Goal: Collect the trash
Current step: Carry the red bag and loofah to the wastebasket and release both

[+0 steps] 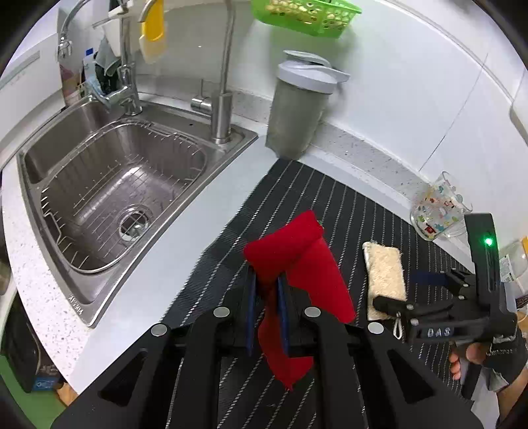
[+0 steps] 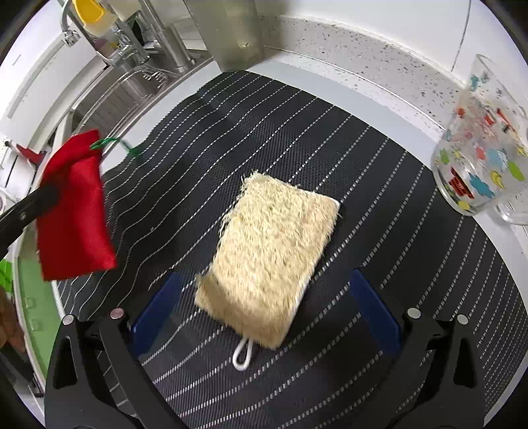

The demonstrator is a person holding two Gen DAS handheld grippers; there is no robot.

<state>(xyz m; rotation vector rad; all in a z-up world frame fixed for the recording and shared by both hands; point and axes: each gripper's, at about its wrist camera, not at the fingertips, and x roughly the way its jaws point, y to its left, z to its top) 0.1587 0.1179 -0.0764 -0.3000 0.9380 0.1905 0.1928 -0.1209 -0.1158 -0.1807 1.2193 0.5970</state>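
Kitchen counter (image 1: 198, 214), white and speckled, carried a black pinstriped mat (image 2: 330, 132); white wall panels behind.

Left claw (image 1: 267, 297) was clenched on a red cloth (image 1: 297, 257): cloth pinched between the blue pads, one end sticking out ahead of the tips, the other hanging back toward the camera, lifted off the mat. Right view showed the same cloth (image 2: 72, 204) off to that claw's left, with a green twist at its top corner that the left view barely caught.

Right claw (image 2: 264, 316) stood released, jaws wide, straddling a tan scrubber (image 2: 270, 250) lying flat on the mat; its near end sat between the pads with gaps both sides, white loop pointing back at the camera. Left view showed that claw from the side (image 1: 396, 297), a gloved hand (image 1: 488, 356) on its grip, green LED lit.

Only left view: steel sink (image 1: 82, 297) ahead-left of the left claw, wire rack (image 1: 132, 184) inside it; grey shaker (image 1: 297, 112) with lid flipped up straight ahead; green basket (image 1: 307, 16) beyond, holding pale lumps, too blurred to name.

Printed glass (image 2: 478, 158) stood ahead-right of the right claw at the mat's edge; contents unclear.
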